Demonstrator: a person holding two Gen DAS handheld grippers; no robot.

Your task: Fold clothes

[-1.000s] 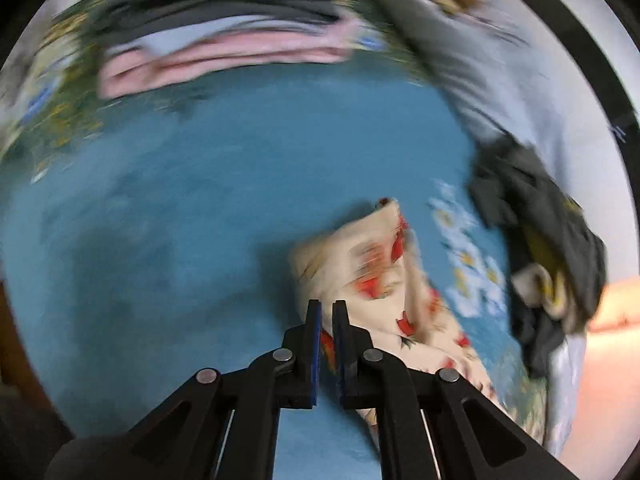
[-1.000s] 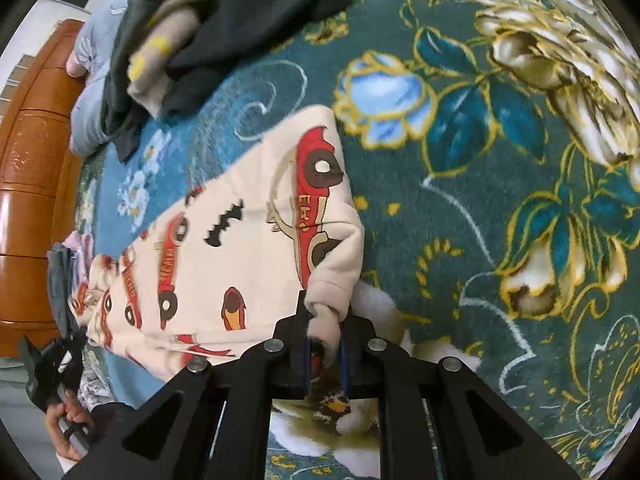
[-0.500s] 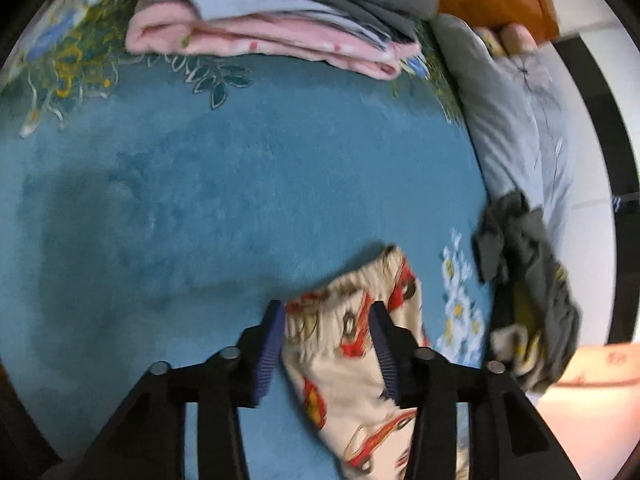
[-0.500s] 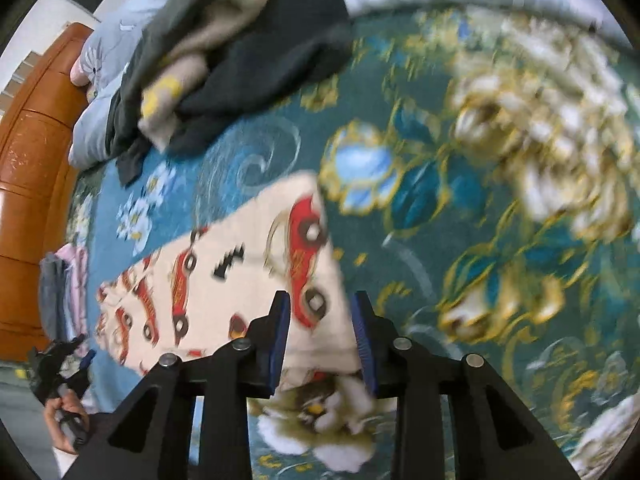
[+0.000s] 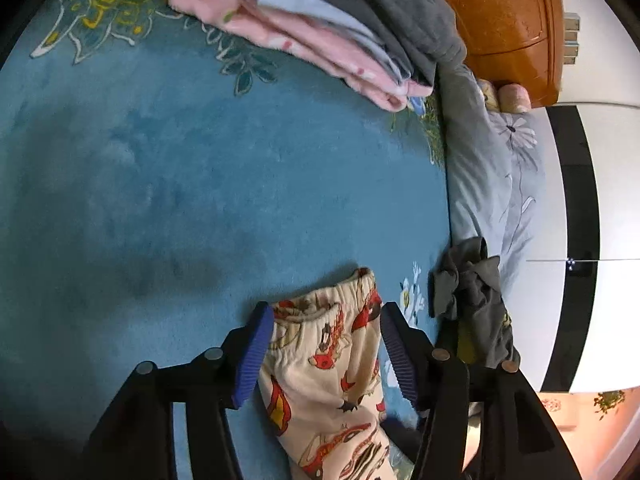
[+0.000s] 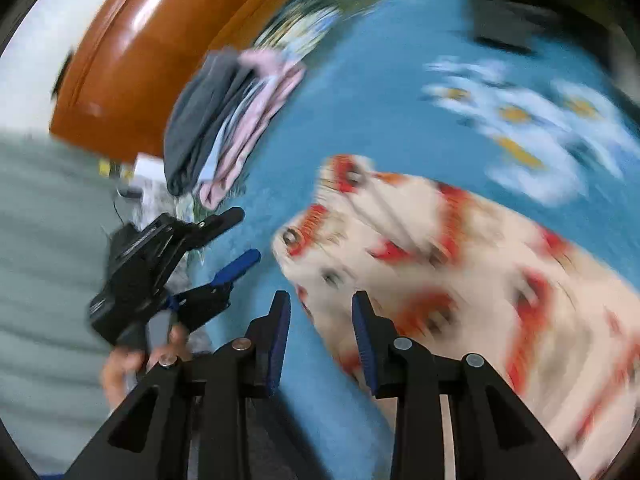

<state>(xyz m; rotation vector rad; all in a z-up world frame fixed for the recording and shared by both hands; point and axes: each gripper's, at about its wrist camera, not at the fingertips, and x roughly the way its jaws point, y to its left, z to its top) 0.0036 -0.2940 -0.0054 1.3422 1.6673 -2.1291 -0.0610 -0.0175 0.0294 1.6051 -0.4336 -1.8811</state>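
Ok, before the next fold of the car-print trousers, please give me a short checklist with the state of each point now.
1. Left gripper released: ok, jaws opening, pads off the cloth.
2. Right gripper released: ok, jaws apart, nothing between.
3. Car-print trousers lying on the blue blanket: ok.
4. Trousers flat, no wrinkles: cannot tell, right view blurred.
5. Folded stack clear of the trousers: ok.
6. Unfolded dark clothes apart from the trousers: ok.

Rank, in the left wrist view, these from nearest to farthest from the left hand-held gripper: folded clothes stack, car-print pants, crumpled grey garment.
1. Car-print pants: waistband between the opening jaws of the left hand-held gripper.
2. Crumpled grey garment: just right of it.
3. Folded clothes stack: far end of the blue blanket.
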